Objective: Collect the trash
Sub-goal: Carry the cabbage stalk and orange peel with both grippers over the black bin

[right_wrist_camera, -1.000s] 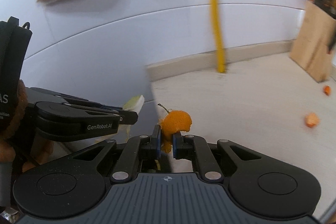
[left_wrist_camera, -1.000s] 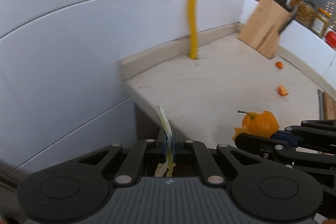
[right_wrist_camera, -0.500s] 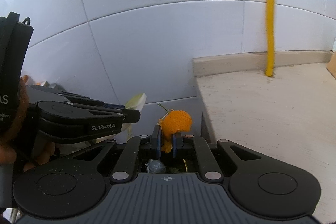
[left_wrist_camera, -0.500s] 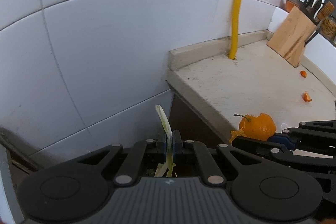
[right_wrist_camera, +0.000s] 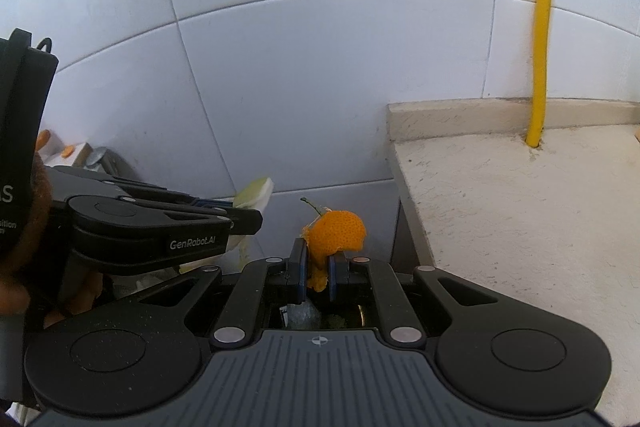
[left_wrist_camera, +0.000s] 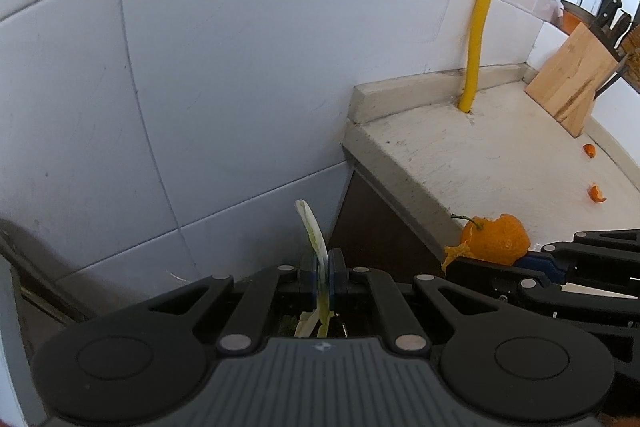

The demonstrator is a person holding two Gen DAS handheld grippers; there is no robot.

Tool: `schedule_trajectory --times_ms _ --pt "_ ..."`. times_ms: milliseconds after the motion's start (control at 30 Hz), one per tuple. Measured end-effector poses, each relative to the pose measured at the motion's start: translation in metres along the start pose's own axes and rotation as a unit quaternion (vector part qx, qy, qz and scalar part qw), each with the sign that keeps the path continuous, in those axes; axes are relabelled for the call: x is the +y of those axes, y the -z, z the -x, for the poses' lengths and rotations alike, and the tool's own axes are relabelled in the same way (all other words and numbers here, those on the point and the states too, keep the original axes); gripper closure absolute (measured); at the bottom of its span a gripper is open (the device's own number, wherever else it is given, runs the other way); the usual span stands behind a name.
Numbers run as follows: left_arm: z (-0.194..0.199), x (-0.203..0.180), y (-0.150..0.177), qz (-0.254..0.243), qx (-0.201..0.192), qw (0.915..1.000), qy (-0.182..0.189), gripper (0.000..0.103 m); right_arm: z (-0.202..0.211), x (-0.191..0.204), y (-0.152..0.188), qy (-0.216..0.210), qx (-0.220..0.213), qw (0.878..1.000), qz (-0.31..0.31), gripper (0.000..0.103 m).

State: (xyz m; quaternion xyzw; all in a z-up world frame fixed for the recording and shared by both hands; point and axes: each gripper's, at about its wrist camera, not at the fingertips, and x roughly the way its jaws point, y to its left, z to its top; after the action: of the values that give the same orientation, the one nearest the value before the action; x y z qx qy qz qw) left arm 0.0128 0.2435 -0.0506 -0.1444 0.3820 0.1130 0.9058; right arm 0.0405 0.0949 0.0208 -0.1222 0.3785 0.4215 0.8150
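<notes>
Jaws, left gripper (left_wrist_camera: pixel 323 277): pinching flat on a pale green vegetable scrap (left_wrist_camera: pixel 314 233), which is standing up edge-on between the pads and trailing below them.
Jaws, right gripper (right_wrist_camera: pixel 318 273): closing narrowly on a large orange peel (right_wrist_camera: pixel 338 229) with its stem, gripped by the lower edge.
Position of load: both pieces are hanging past the end of the counter (left_wrist_camera: pixel 480 163), in front of the white tiled wall (left_wrist_camera: pixel 220 87), with a dark gap below.
Receptacle: something that looks like rubbish is showing in shadow under both grippers; whether it is a bin cannot be told.
Step in hand (judged): carrying both pieces to a drop point off the counter's end.
Doing it well: keeping each grip firm until the piece is hanging squarely over the opening, then opening the jaws fully, since the thin scrap may be clinging to a pad.
Hazard: the two grippers are working just beside each other, so releasing one at a time is avoiding a knock.
Remaining trash: two small peel bits (left_wrist_camera: pixel 596 193) are lying on the counter near the knife block (left_wrist_camera: pixel 572 87).
Fixtures: a yellow pipe (left_wrist_camera: pixel 478 39) is rising from the counter's back edge.
</notes>
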Motion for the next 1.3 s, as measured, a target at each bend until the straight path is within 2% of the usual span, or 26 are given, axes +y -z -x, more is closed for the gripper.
schedule_trajectory --times_ms 500,933,1300 --pt "-0.017 0.016 0.006 0.014 0.018 0.9997 -0.006 0.101 -0.02 0.011 0.002 0.013 0.022 1.0 -0.014 0.089" --pt "-0.031 0.033 0.01 0.025 0.027 0.9974 -0.061 0.101 -0.061 0.008 -0.004 -0.02 0.065 0.998 0.006 0.089" --pt "-0.047 0.04 0.013 0.033 0.058 0.9953 -0.07 0.101 -0.087 0.008 -0.003 -0.031 0.097 0.995 0.005 0.089"
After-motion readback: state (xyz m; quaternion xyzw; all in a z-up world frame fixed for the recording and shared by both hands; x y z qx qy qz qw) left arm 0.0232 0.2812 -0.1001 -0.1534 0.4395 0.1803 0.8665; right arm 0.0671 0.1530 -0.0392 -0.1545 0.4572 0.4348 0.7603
